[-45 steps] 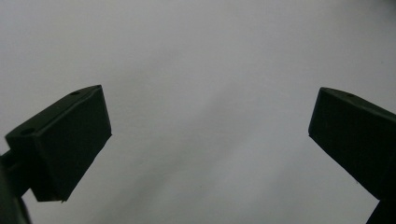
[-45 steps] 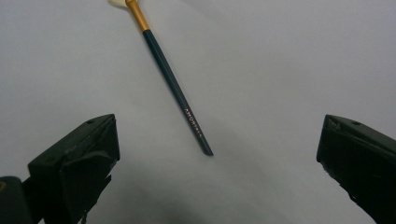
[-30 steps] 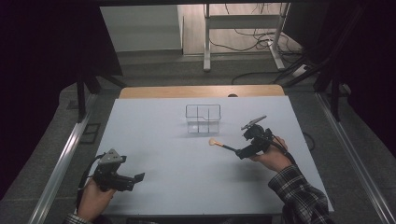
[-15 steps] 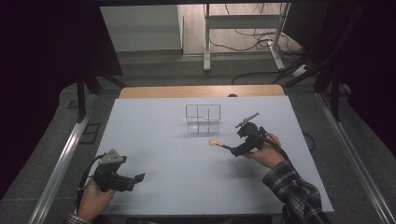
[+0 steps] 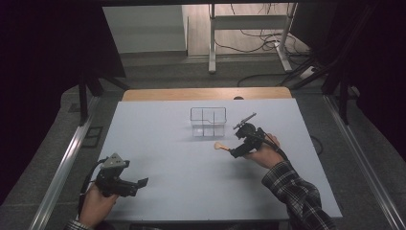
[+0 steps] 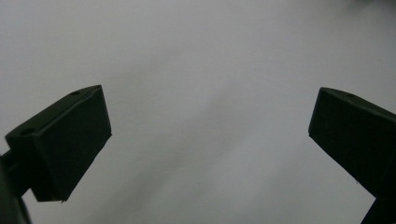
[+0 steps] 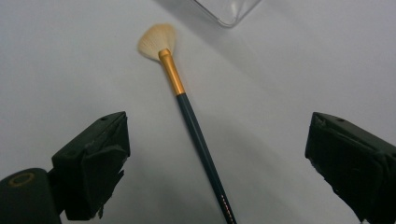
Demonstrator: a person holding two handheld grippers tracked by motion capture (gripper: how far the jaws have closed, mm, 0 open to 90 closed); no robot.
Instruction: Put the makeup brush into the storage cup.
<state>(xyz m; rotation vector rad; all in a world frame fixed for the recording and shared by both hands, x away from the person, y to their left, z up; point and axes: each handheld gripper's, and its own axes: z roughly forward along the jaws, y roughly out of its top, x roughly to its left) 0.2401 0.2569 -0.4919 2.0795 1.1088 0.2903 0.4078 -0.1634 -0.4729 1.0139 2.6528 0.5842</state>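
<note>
You are at the approach step. The brush (image 7: 196, 133) lies flat on the tabletop (image 5: 182, 163), just near of the clear divided box (image 5: 208, 122), bristles pointing left. Your right hand-held gripper (image 5: 235, 152) has its jaws apart astride the dark handle — they have just been closing a little, not yet touching it. Next, lower and pinch the handle squarely. Your left hand-held gripper (image 5: 140, 184) rests near-left, jaws apart — empty.

A pale grey table (image 5: 158, 143) is filling the middle of the high view. A clear compartment box (image 5: 208, 122) is sitting just above centre, and a fan brush (image 7: 187, 112) is lying flat right of centre, just below it.
</note>
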